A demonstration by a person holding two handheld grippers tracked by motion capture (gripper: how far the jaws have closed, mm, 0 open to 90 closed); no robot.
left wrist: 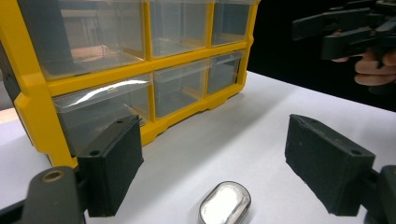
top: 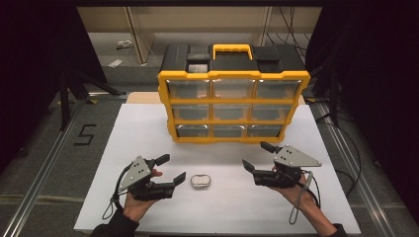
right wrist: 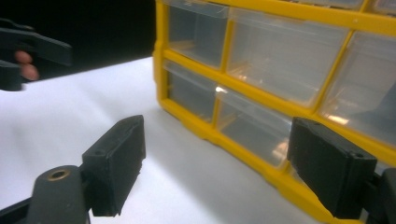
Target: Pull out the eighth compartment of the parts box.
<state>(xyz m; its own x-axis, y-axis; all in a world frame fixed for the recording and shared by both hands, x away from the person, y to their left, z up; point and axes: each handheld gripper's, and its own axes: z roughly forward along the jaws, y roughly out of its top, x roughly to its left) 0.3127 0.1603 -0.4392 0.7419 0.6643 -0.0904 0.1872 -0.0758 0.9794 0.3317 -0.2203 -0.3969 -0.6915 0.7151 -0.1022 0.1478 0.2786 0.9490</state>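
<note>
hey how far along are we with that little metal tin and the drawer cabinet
Barely begun. Nothing looks done: every drawer of the yellow cabinet looks shut, and the metal tin lies on the white table. In hand: the left tool hangs open beside the tin. The right tool is open, empty. Grasping and stowing remain.

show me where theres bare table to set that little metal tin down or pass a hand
Free: the white table left of the yellow organizer, and the strip between the organizer's base and both grippers. Crowded: the front middle, where the tin lies between the left hand-held gripper and right hand-held gripper.
</note>
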